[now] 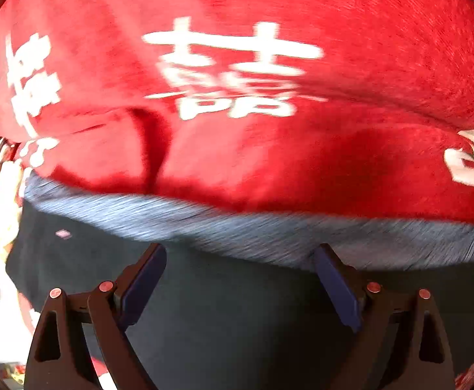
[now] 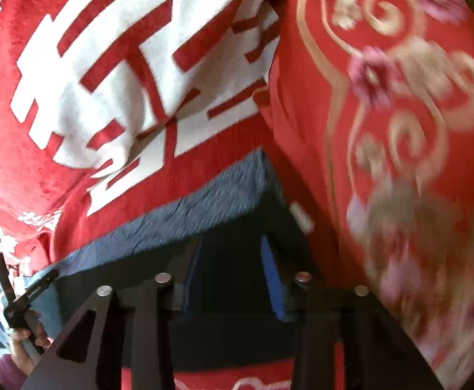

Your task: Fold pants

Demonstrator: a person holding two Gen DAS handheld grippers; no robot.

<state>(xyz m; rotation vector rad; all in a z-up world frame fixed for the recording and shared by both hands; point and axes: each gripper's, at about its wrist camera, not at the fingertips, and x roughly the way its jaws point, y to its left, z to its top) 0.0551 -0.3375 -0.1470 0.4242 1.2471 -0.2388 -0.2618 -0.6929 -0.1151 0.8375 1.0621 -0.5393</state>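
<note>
Pants (image 1: 237, 325), dark with a fuzzy grey band along the far edge, lie on a red blanket (image 1: 269, 16) with white characters. Left wrist view: left gripper (image 1: 240, 253) points steeply down over them, jaws spread wide, nothing clasped; picture blurred.

Right wrist view: right gripper (image 2: 233, 253) hangs over a corner of the dark cloth, blue pads partly apart, nothing visibly pinched. Red floral bedding (image 2: 399, 130) lies just beside. A hand (image 2: 25, 341) grips a tool handle at lower left.
</note>
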